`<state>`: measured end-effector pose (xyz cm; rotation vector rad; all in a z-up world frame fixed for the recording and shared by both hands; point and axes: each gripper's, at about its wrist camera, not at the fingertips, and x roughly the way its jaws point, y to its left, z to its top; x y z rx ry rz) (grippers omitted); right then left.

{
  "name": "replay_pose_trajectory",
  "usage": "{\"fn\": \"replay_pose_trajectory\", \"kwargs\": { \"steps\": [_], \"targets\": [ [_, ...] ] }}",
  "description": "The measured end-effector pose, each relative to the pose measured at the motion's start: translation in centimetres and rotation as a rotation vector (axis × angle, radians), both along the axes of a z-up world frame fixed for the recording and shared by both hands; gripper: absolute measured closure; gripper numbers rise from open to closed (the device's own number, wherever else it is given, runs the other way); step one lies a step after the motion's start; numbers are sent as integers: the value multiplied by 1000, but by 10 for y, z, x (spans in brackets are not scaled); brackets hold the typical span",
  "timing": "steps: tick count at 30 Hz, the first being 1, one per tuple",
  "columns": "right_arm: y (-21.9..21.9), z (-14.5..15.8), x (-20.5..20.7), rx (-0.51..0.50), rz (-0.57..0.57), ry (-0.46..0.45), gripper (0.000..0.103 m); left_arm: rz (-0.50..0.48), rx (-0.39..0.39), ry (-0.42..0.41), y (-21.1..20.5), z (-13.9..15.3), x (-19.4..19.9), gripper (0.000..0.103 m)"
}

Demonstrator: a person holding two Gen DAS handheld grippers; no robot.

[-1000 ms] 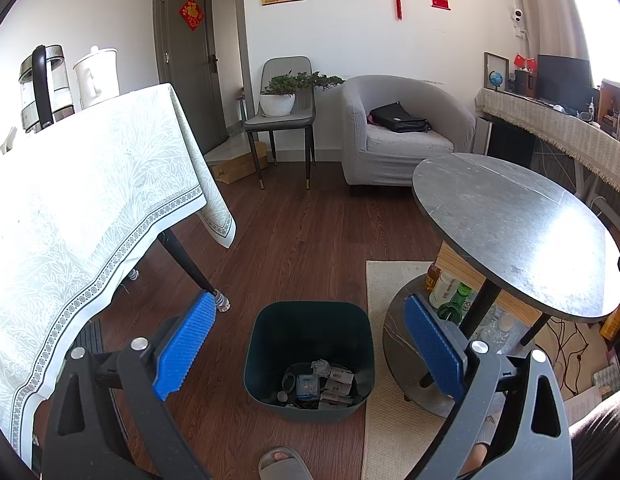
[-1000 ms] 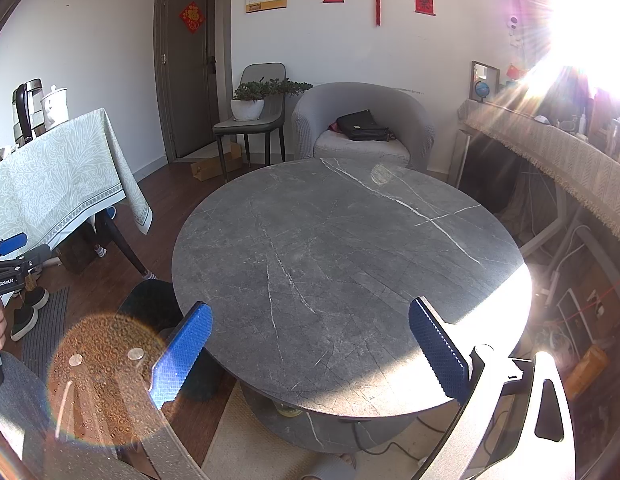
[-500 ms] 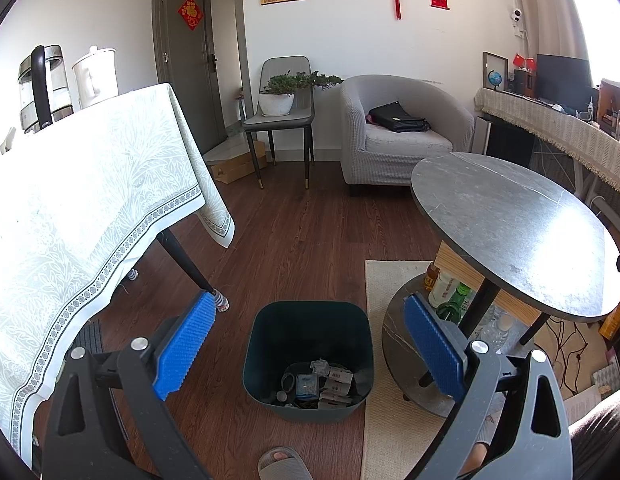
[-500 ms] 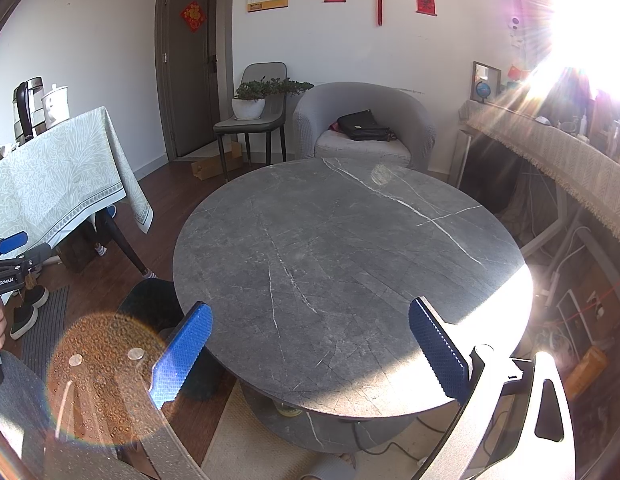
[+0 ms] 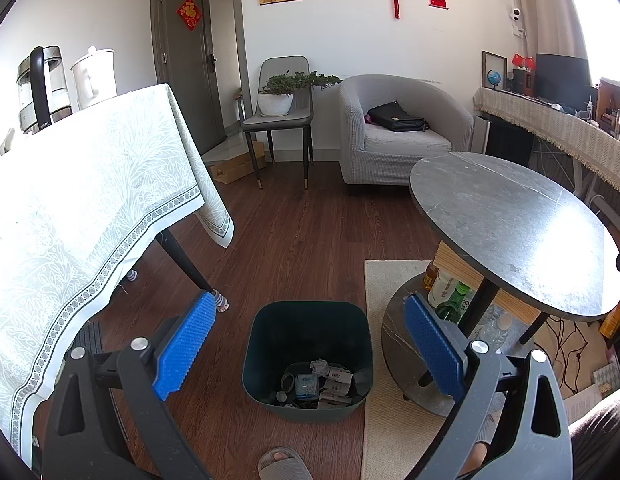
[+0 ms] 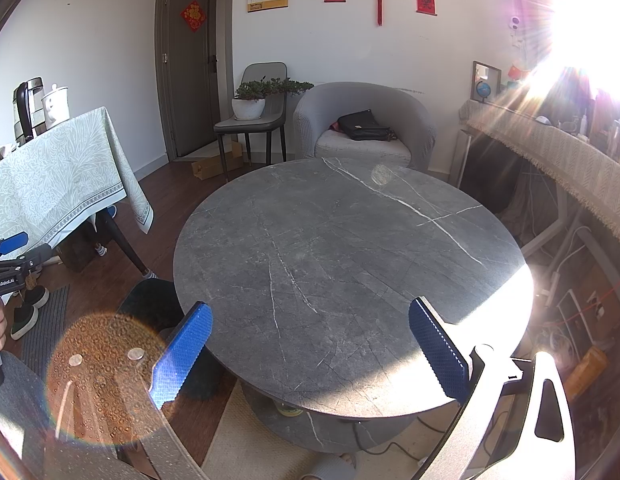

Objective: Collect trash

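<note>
A dark green trash bin [image 5: 269,344] stands on the wood floor beside the round table, with crumpled wrappers and paper scraps [image 5: 320,384] at its bottom. My left gripper [image 5: 310,340] hangs open and empty above the bin. My right gripper [image 6: 310,348] is open and empty over the near edge of the round grey marble table [image 6: 350,248], whose top is bare. The bin's edge [image 6: 149,300] shows partly behind the table in the right wrist view. The left gripper [image 6: 9,252] also shows at that view's left edge.
A table with a pale green cloth [image 5: 81,200] stands at the left, with kettles [image 5: 41,88] on it. Bottles [image 5: 450,296] sit on the round table's lower shelf. A cream rug [image 5: 390,420], a grey armchair [image 5: 398,128] and a chair with a plant [image 5: 281,108] lie beyond.
</note>
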<state>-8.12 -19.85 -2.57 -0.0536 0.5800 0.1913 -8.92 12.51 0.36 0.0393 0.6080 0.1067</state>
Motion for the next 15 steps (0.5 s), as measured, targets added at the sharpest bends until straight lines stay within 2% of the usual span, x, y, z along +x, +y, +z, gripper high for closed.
{"fn": "replay_pose_trajectory", "kwargs": {
  "steps": [15],
  "targets": [
    [0, 0, 0, 0, 0, 1, 4, -3, -1, 0, -2, 0, -2, 6]
  ]
}}
